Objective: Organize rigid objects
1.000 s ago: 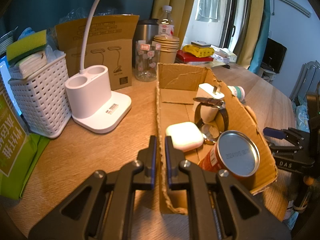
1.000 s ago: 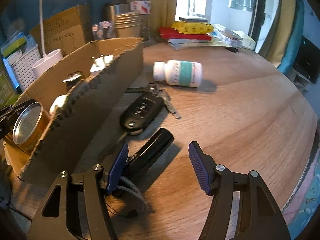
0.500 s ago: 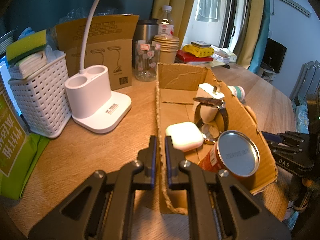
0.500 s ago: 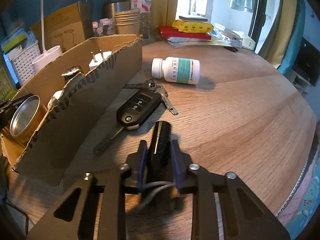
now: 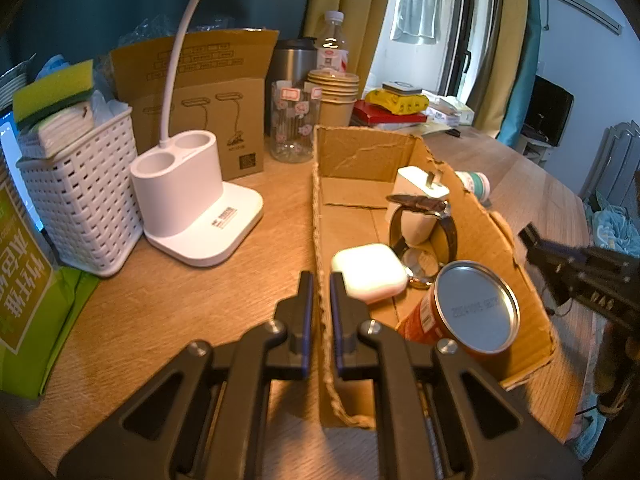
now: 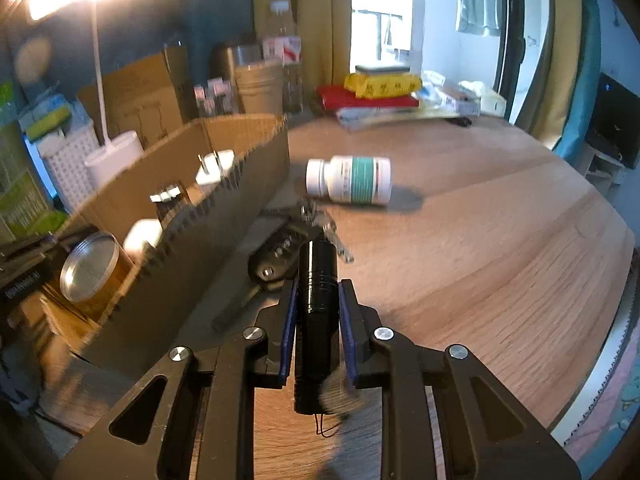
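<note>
On the surface (image 6: pixel 480 248) beside the box (image 5: pixel 496 232), my right tool (image 6: pixel 318 312) grips the black cylinder (image 6: pixel 318 280), my left tool (image 5: pixel 319 296) pinches the box wall; can (image 5: pixel 472 312), case (image 5: pixel 370 266), watch (image 5: pixel 424 220) and charger (image 5: pixel 418 184) are stowed, key fob (image 6: pixel 276 256) and bottle (image 6: pixel 352 180) remain outside.

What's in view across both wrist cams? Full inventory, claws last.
box: 1, brown cardboard, table centre
can: 1, orange with silver end, in box, near end
earbud case: 1, white, in box
watch: 1, dark strap, in box
charger: 1, white, in box
pill bottle: 1, white with green label, lying on table right of box
car key: 1, black, on table beside box
torch: 1, black, in right claw
lamp base: 1, white, left of box
basket: 1, white, far left
left claw: 1, black, clamped on box wall
right claw: 1, black, shut on torch
</note>
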Available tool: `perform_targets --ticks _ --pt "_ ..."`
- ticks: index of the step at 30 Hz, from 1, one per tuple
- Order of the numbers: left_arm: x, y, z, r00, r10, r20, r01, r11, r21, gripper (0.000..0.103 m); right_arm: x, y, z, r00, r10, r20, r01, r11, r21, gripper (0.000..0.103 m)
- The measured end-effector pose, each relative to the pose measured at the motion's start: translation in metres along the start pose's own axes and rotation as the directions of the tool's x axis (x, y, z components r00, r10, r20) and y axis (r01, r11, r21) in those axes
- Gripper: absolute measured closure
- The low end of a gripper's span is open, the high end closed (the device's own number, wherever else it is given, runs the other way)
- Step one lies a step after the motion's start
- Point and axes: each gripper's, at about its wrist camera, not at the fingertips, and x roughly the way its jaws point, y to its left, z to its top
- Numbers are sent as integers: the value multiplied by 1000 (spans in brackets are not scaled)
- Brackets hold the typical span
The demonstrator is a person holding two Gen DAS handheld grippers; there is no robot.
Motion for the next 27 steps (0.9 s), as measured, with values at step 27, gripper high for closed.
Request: perform_targets --ticks 27 --pt "-1 -1 2 1000 0 5 0 1000 1 94 -41 75 88 968 137 208 -103 980 -168 81"
